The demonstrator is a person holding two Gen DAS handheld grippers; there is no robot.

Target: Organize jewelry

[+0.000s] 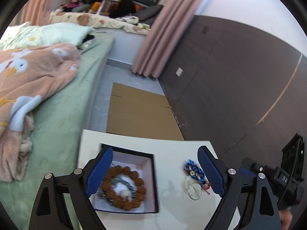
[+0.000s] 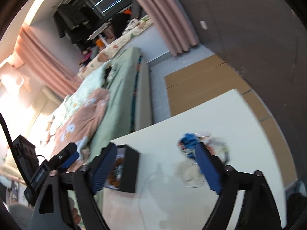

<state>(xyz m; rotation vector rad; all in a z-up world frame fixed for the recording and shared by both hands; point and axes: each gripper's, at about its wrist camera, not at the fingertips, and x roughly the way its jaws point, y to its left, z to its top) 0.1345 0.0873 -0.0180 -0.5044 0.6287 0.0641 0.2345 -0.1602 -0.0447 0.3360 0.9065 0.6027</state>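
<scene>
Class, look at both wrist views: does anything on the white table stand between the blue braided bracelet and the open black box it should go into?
Nothing visible does. The blue braided bracelet lies with a clear glass bangle on the white table; only bare tabletop separates them from the open black box, which already holds a brown bead bracelet.

Left gripper (image 1: 155, 170), black frame, blue ribbed pads: jaws wide apart, lower frame, nothing clamped. Right gripper (image 2: 156, 167): same build, jaws spread, empty.
</scene>
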